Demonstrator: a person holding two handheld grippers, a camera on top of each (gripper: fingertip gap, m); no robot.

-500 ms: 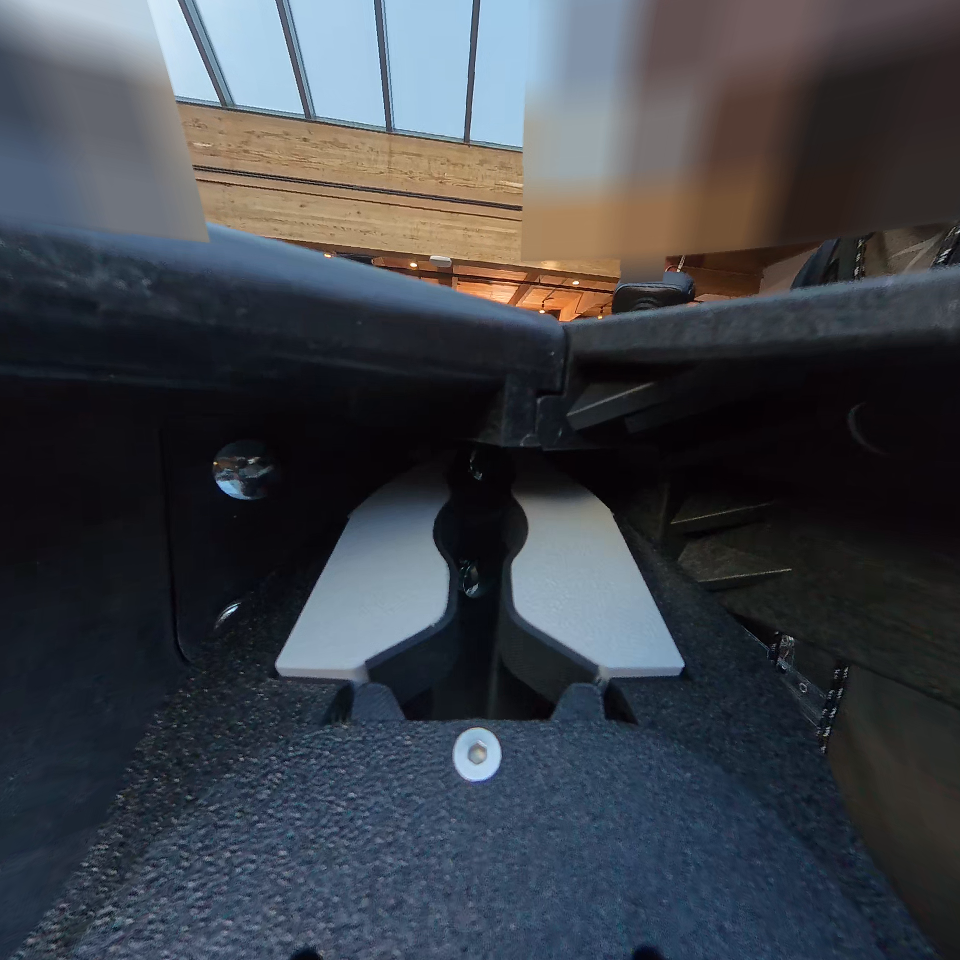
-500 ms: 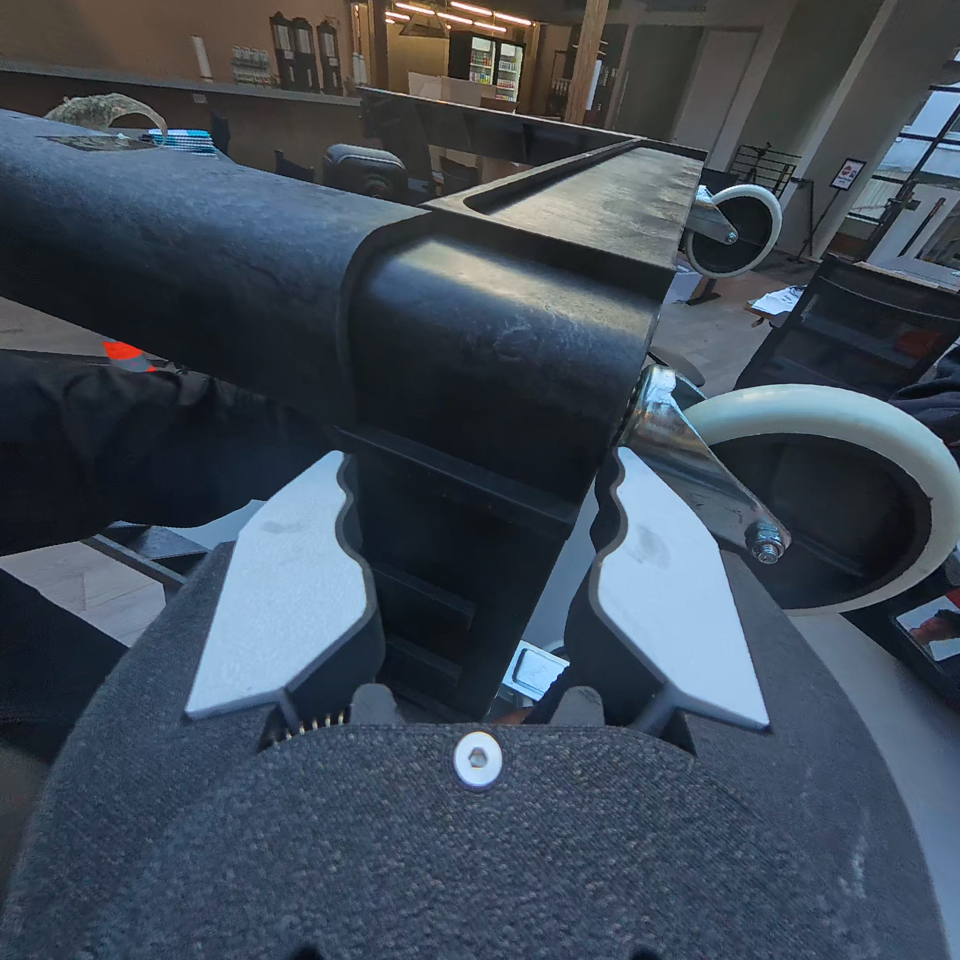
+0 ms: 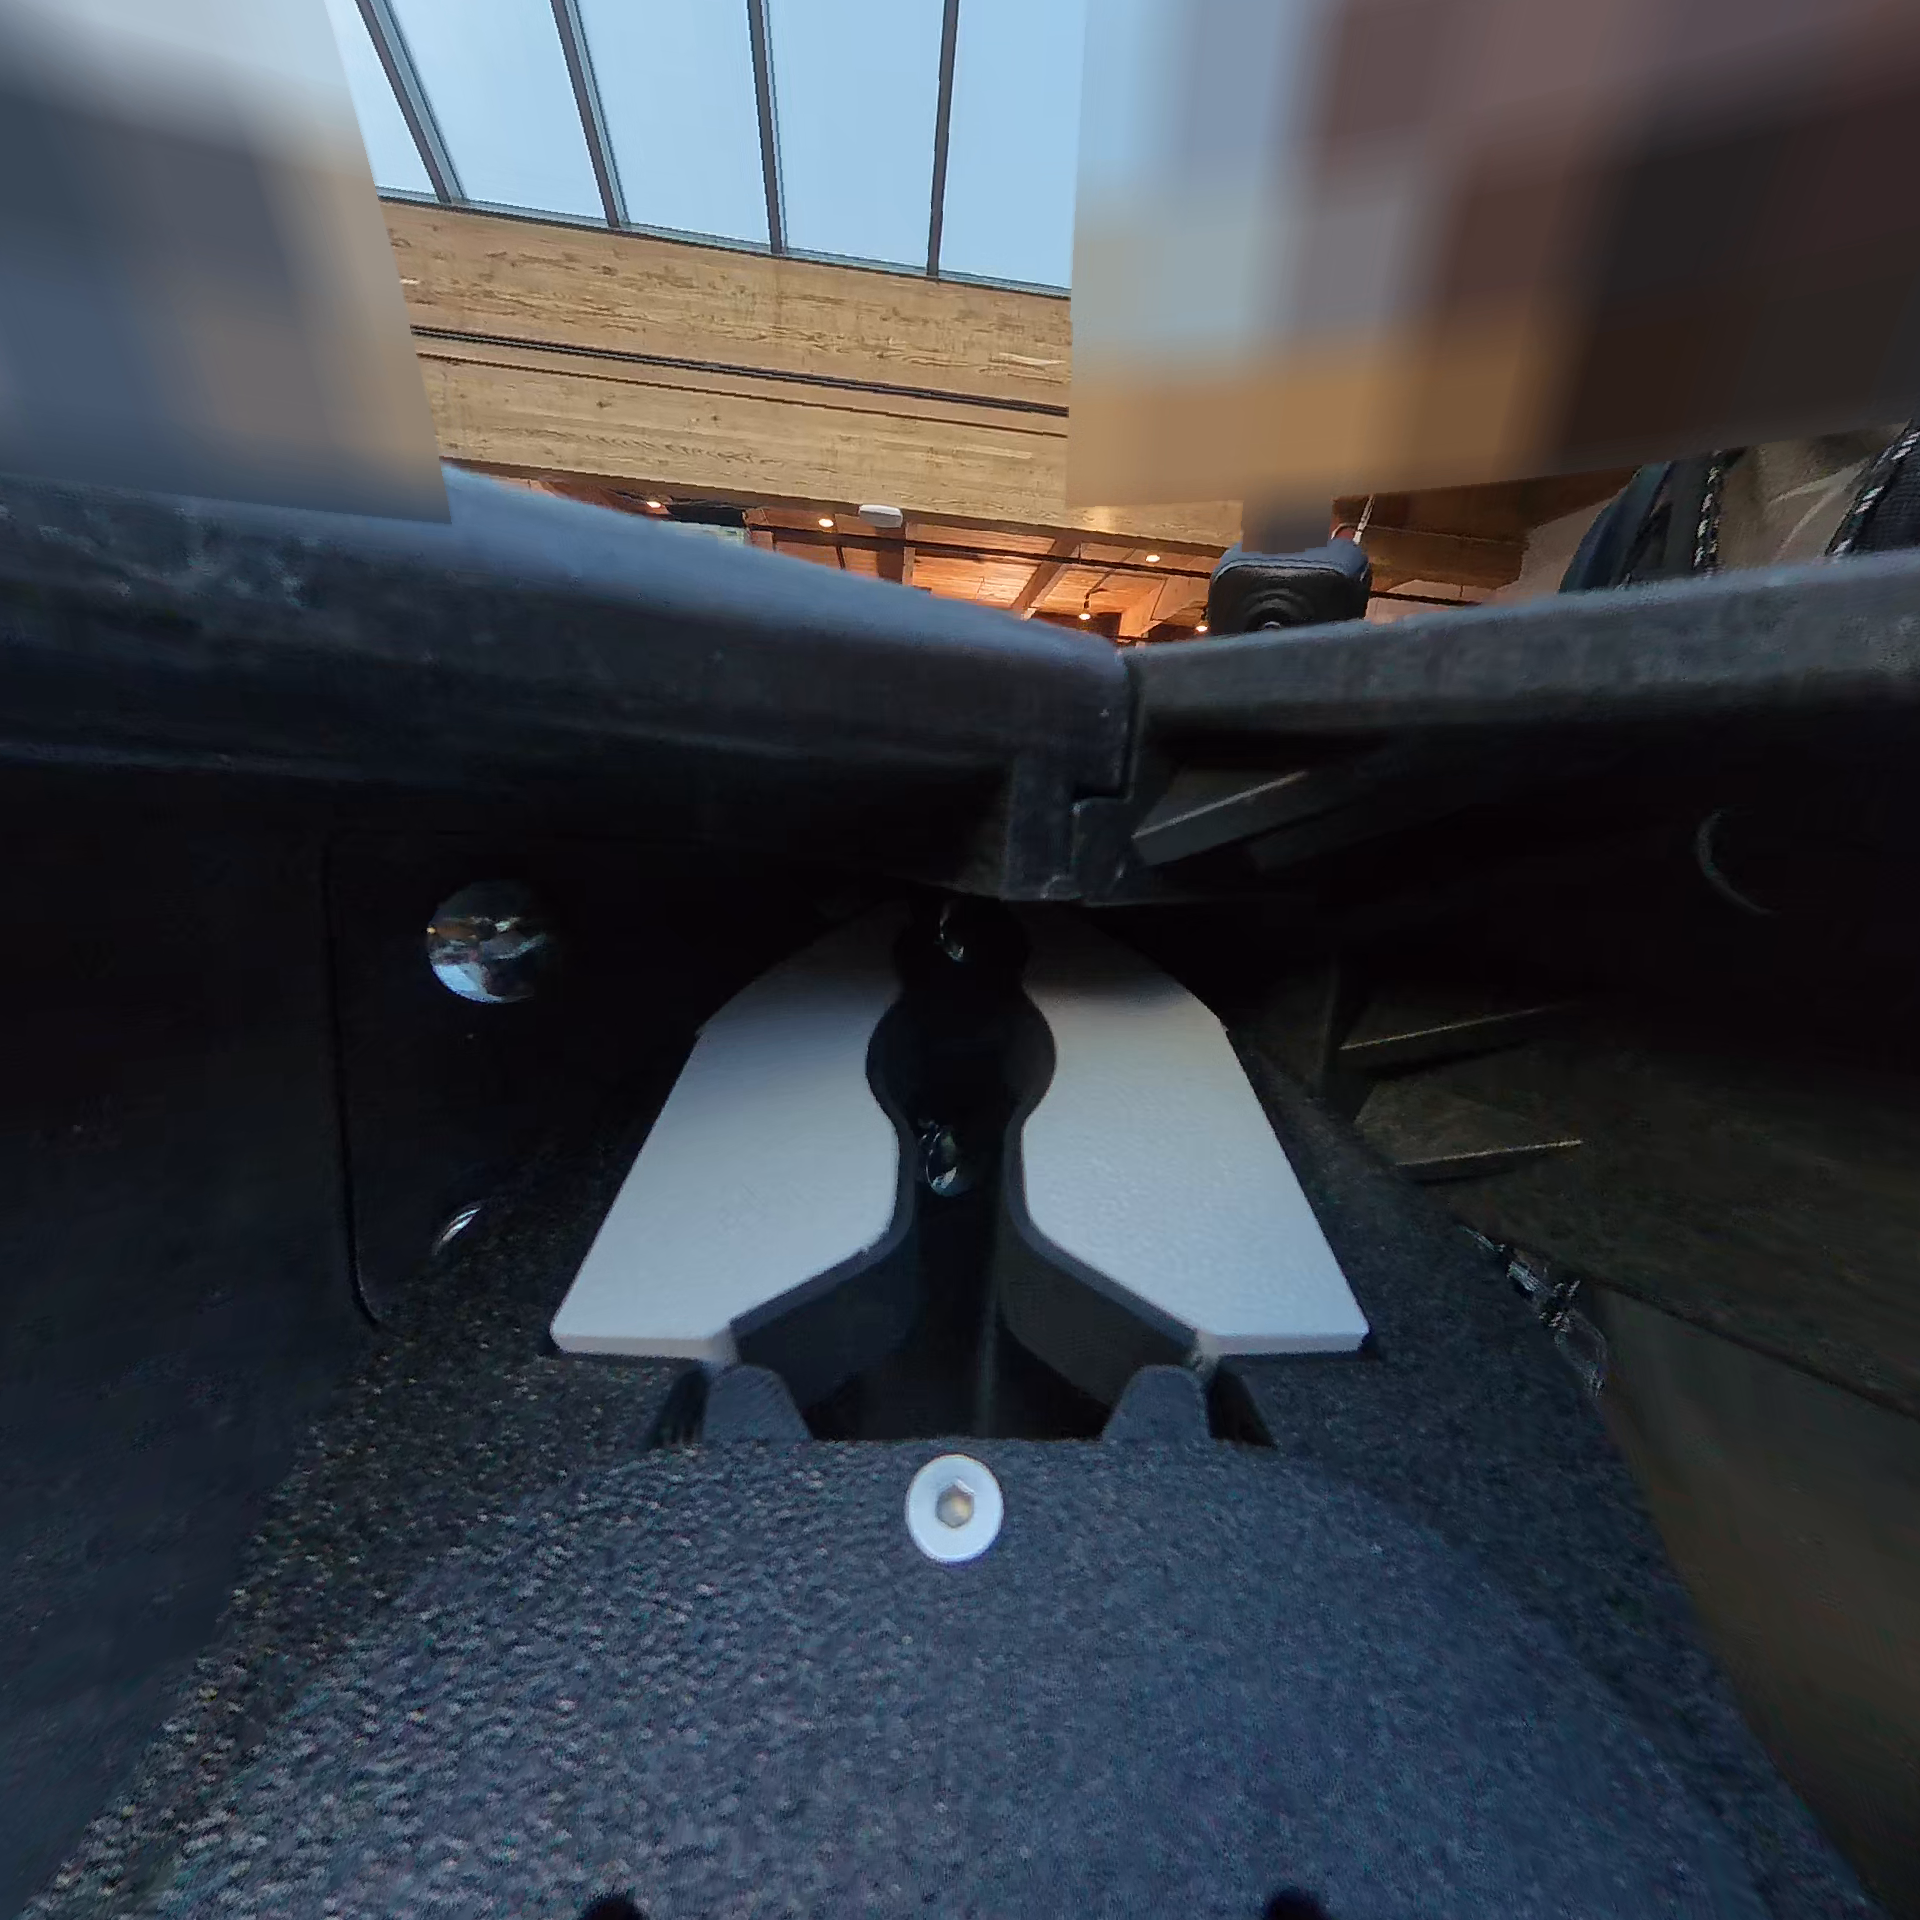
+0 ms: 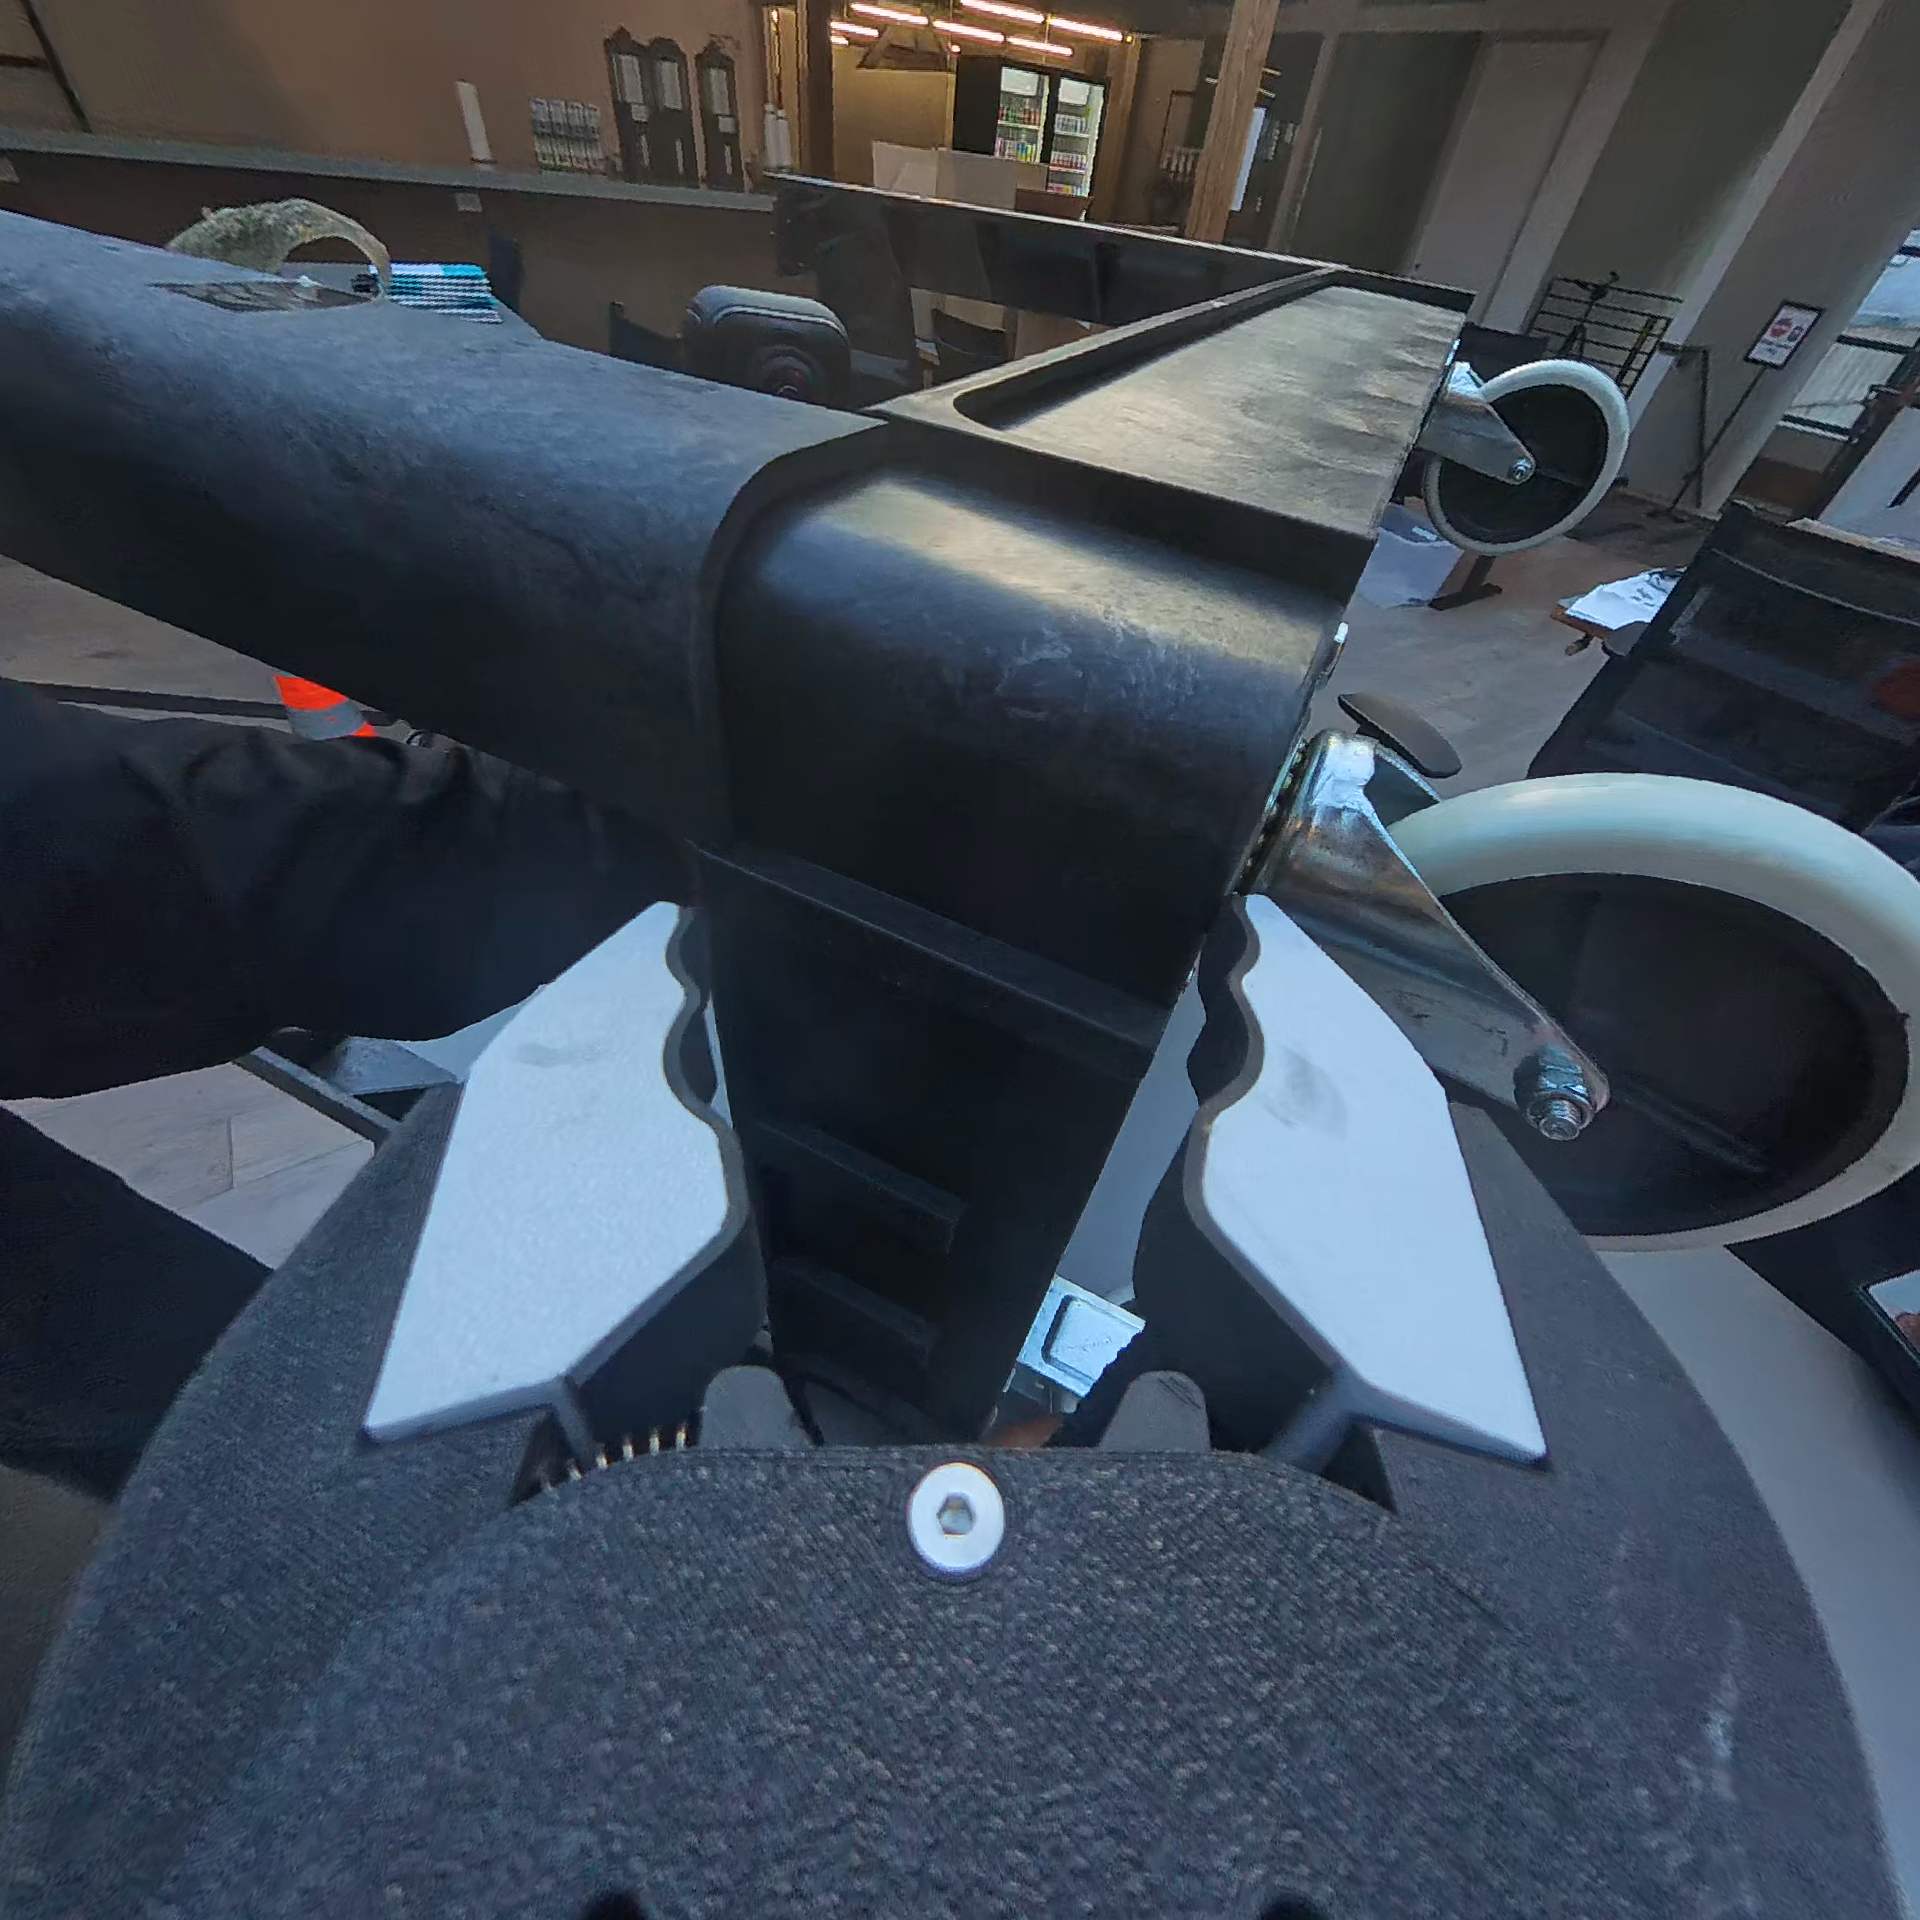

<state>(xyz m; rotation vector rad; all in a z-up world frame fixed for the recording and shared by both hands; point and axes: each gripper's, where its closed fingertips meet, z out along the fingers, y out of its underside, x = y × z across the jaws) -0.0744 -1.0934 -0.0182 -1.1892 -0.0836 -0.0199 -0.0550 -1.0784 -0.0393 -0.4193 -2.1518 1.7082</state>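
The right tongs (image 4: 961, 1132) straddle the black plastic corner post (image 4: 997, 790) of an upturned cart, both pads pressed on its sides, steadying it so it cannot tip. Just beside them a white caster wheel (image 4: 1683, 997) juts out on its steel fork (image 4: 1392, 935), and a dark sleeve (image 4: 229, 873) reaches under the cart's rail (image 4: 364, 468). The left tongs (image 3: 961, 1049) sit nearly closed under a black rim (image 3: 623, 665), perhaps pinching a thin rib; I cannot tell. A second caster (image 4: 1527, 457) shows farther off.
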